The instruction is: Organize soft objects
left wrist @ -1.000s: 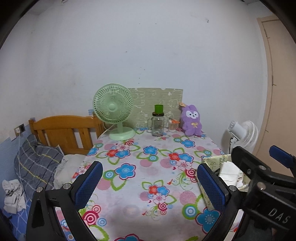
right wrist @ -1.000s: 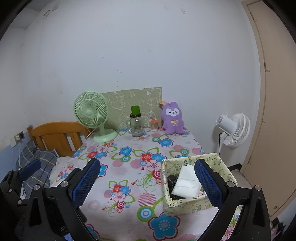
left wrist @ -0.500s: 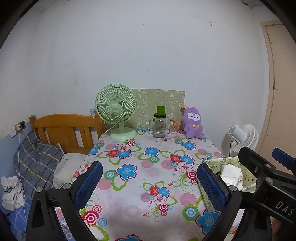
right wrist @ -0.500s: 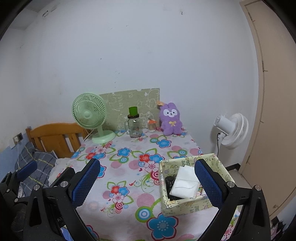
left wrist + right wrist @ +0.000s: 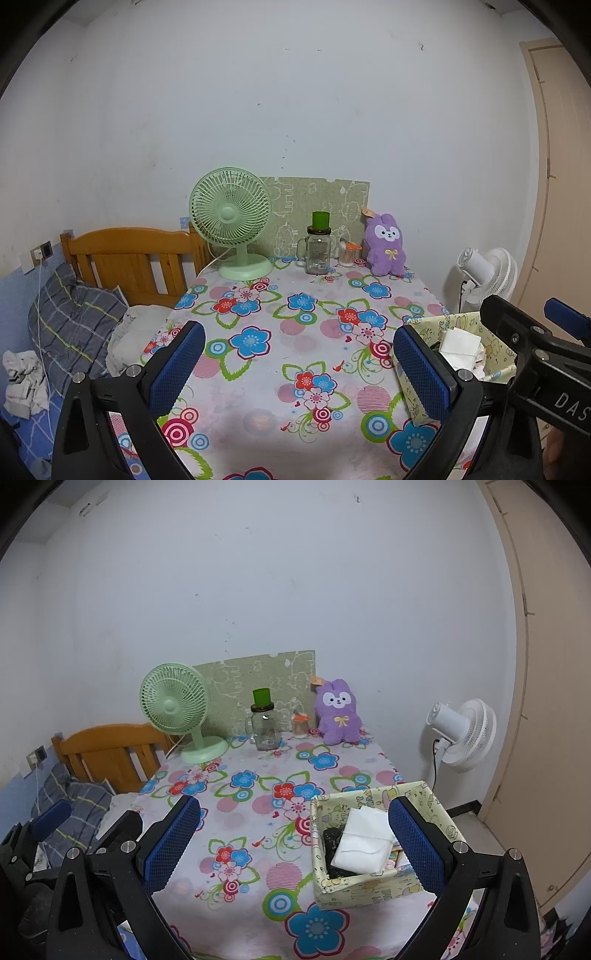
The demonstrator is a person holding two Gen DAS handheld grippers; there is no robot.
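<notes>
Two grippers hang over the near edge of the table (image 5: 258,794), each with its blue-padded fingers spread wide and nothing between them. The left gripper (image 5: 299,363) sits over the flowered cloth at the near left, and the right gripper (image 5: 295,843) sits beside it; the left wrist view catches the right tool's black body at its lower right edge, and the right wrist view catches the left tool at its lower left.

Just past the right gripper's fingers, at the near right corner of the table, stands an open pale yellow printed box (image 5: 369,884). Inside it a folded white cloth (image 5: 364,843) lies on top, tilted across a dark soft item (image 5: 332,840) that shows at the box's left side. What else lies under the cloth is too hidden to tell. The left wrist view shows the same box (image 5: 495,347) partly behind the left gripper's right finger.

The middle of the tablecloth is bare. At the far edge, against the wall, stand a green desk fan (image 5: 173,705) on the left, a glass jar with a green cap (image 5: 264,725) in the middle, a small jar with an orange lid (image 5: 300,725) just beside it, and a purple plush rabbit (image 5: 338,712) on the right, upright and well apart from the box. A green patterned board (image 5: 258,675) leans behind them.

Off the table, a white floor fan (image 5: 465,734) stands to the right, and a wooden headboard (image 5: 107,753) with a plaid pillow (image 5: 74,314) lies to the left.
</notes>
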